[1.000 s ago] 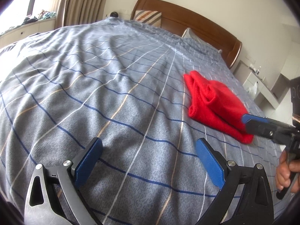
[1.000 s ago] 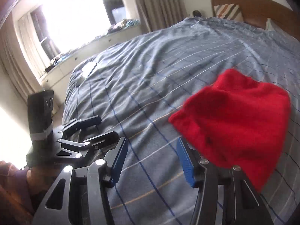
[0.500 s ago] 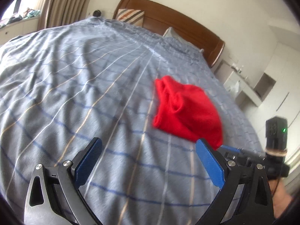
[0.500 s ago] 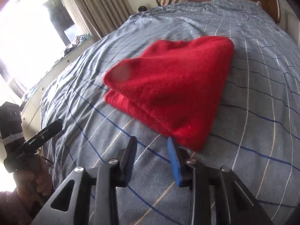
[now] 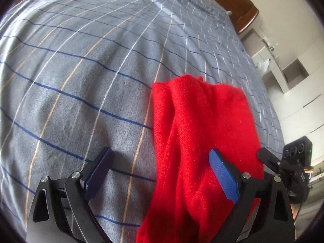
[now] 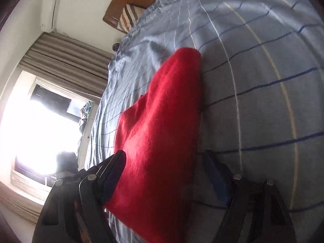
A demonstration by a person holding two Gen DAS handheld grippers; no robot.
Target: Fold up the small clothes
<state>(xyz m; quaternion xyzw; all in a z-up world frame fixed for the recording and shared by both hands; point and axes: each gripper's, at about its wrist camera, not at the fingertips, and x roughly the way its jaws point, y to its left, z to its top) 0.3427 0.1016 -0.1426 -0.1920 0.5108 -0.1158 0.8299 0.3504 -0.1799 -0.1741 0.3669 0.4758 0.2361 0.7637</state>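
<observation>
On the bed's grey checked cover [image 5: 85,93] lies the folded red fleece garment [image 5: 202,141]. Left claw [image 5: 162,174] is spread wide over its near edge. Right claw [image 6: 166,174] is opening, with the garment between its fingers, not pinched.

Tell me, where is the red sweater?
The red sweater lies on the grey checked bedspread, low and right in the left wrist view, between both open grippers.
</observation>
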